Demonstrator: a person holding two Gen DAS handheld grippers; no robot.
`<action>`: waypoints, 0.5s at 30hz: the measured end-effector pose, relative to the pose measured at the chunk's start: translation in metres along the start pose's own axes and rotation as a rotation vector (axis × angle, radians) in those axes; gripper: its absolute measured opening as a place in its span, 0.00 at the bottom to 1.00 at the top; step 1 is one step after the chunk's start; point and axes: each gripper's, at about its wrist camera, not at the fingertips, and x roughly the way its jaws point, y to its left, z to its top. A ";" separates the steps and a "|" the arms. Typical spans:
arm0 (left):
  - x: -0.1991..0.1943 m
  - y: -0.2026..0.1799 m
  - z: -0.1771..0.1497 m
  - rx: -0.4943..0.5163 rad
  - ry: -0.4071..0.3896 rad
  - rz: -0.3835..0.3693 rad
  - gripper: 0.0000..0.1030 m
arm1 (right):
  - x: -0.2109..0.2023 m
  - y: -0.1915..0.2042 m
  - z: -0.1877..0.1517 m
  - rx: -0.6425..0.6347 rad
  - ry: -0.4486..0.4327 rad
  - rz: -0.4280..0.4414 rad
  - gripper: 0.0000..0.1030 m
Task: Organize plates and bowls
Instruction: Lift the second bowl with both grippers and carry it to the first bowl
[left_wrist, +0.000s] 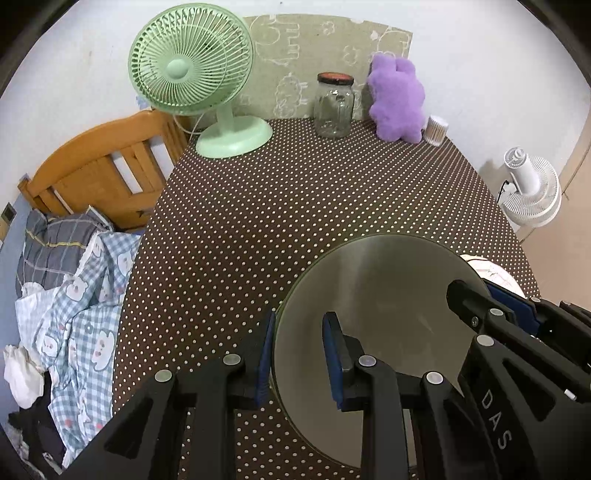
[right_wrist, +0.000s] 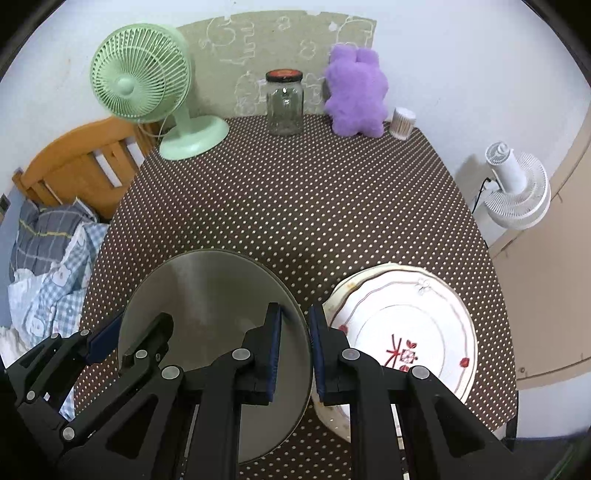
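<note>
- The metal plate (right_wrist: 207, 325), a plain grey round one, is hanging just above the dotted tablecloth (right_wrist: 295, 192) near the front edge, carried between both tools and tilting a little.
- The left gripper (left_wrist: 299, 354) is pinching the plate's left rim, one blue pad under the edge and one on top; the right gripper (right_wrist: 295, 350) is pinching the opposite rim in the same way.
- The white plate (right_wrist: 406, 325), with red flower marks and a thin line round its well, is lying flat on the cloth just beside the metal one, on its right.
- I judge the step in hand to be bringing the metal plate over to stack with the white one. Doing it well means keeping both grips level with each other so the plate is not twisting, and keeping it clear of the white rim until it is centred, then letting go with both sides together.
- The right gripper's outer finger is sitting very close to the white plate's edge; whether it is touching I cannot tell.
- Further back, a glass jar (right_wrist: 284, 103), a purple plush toy (right_wrist: 354, 92) and a green fan (right_wrist: 144, 88) are standing well apart from the plates.
- The near rims of both plates are hidden behind the gripper bodies, and no bowl is showing in either view.
</note>
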 end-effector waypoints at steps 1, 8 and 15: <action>0.001 0.001 0.000 -0.001 0.002 0.000 0.23 | 0.002 0.001 -0.001 0.000 0.004 0.000 0.18; 0.013 0.010 -0.004 -0.010 0.030 0.001 0.23 | 0.013 0.010 -0.002 -0.010 0.028 0.002 0.18; 0.025 0.016 -0.005 -0.020 0.059 -0.002 0.23 | 0.028 0.016 -0.001 -0.020 0.059 0.001 0.18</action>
